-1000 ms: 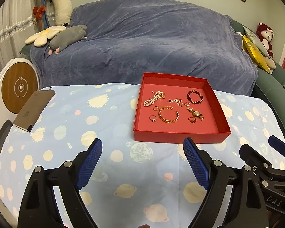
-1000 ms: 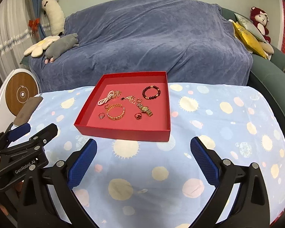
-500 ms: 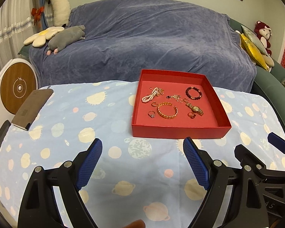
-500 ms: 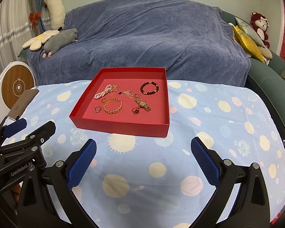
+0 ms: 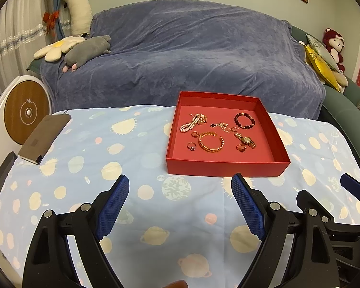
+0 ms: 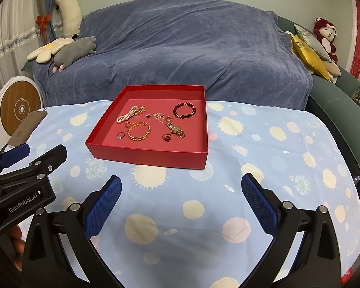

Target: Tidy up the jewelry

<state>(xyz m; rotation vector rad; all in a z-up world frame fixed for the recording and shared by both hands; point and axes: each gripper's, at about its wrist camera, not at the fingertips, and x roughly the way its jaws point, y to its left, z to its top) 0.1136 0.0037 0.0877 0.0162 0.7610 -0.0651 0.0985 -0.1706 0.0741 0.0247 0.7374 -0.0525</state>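
Both the left gripper (image 5: pixel 180 184) and right gripper (image 6: pixel 181 186) hover wide apart, empty, near the one red tray (image 6: pixel 146 154) holding nine jewelry pieces.

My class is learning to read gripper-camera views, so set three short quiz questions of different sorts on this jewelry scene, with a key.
1. True or false: the left tool is shut on the gold bangle.
2. Multiple choice: the dark beaded bracelet lies in the red tray at its (a) near left, (b) far right, (c) near right.
3. Fill in: the wristwatch lies beside a ____ with a red top.

Key: 1 false, both tools, the right tool included, are open and short of the tray; 2 b; 3 ring.
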